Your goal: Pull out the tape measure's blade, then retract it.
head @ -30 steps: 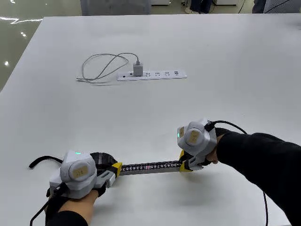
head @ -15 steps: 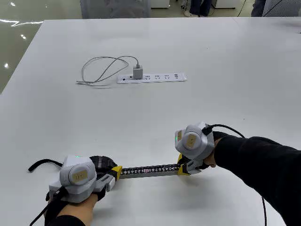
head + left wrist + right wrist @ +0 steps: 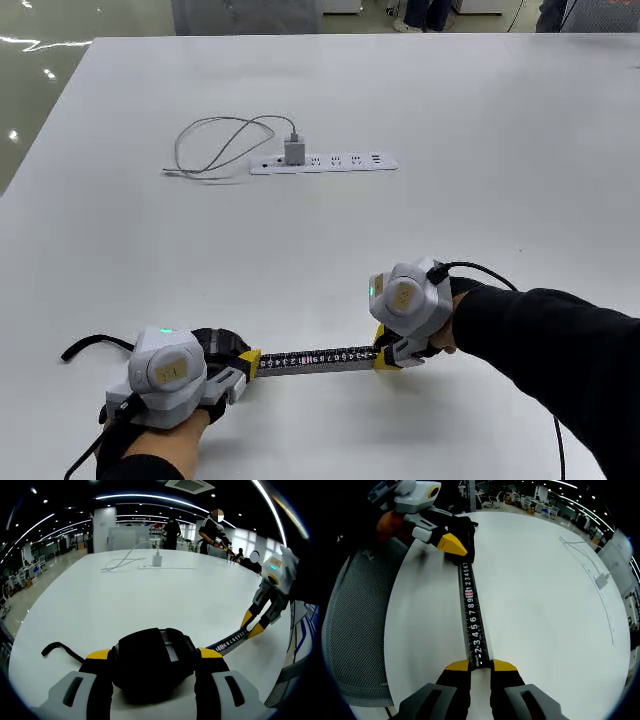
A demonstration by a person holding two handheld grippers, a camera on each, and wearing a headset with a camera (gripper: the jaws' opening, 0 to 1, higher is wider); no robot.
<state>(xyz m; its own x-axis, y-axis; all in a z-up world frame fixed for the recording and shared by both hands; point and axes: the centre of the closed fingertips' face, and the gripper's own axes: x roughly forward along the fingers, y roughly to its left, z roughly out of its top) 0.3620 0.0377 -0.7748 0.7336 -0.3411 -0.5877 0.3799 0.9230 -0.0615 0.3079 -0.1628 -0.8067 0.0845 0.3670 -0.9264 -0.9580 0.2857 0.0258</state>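
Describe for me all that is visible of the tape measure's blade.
The blade is a narrow dark strip, metal by its look, with white numerals and one red mark. It is pulled out partway and runs straight from the black case, held in the left gripper's jaws, to the right gripper, whose yellow-tipped jaws are shut on its end. It lies low over the white table; contact cannot be told.

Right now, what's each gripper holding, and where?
Left gripper clamps the tape measure case by its sides; right gripper pinches the blade at its tip end.
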